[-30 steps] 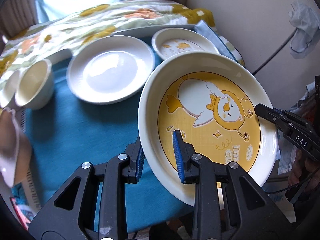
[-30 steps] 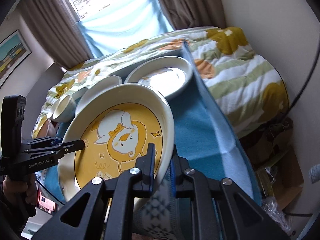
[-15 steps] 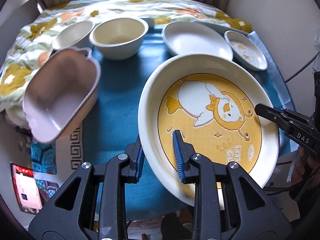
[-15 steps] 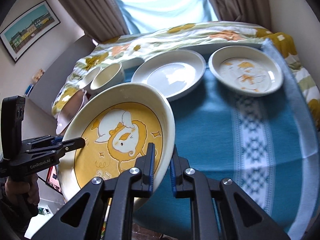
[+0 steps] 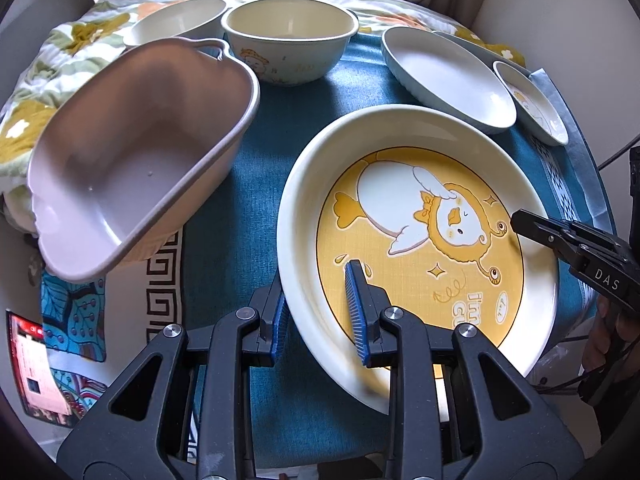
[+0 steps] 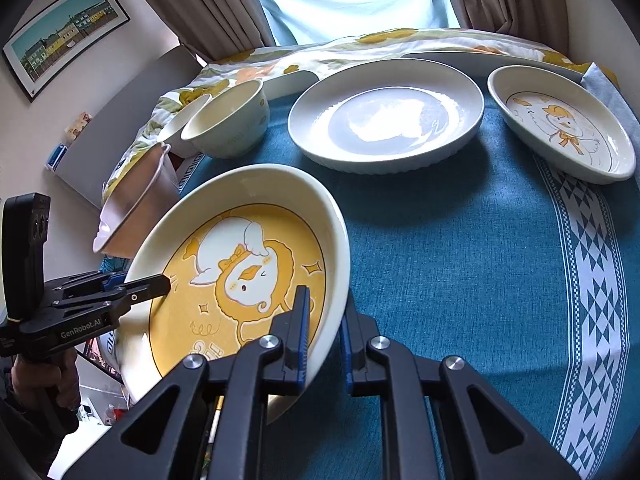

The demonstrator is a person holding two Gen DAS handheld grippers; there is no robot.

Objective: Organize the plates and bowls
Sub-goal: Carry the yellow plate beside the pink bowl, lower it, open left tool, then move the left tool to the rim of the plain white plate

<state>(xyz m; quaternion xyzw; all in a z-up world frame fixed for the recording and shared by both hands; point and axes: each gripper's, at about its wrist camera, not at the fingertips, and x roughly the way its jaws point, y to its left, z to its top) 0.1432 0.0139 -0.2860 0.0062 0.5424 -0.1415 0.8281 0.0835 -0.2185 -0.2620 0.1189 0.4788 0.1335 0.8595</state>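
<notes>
A cream plate (image 5: 420, 236) is showing a yellow centre with a white duck cartoon at lower right; a mauve basin (image 5: 132, 152) is sitting at left; a teal cloth (image 6: 480, 260) is bearing white triangles.

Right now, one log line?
left tool: gripping yellow plate rim | right tool: gripping opposite rim | plate: tilted above blue cloth

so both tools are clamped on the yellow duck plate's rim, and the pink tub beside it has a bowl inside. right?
Not quite. Both the left tool and right tool do clamp the yellow duck plate, but the pink tub holds nothing, as the left wrist view shows.
</notes>
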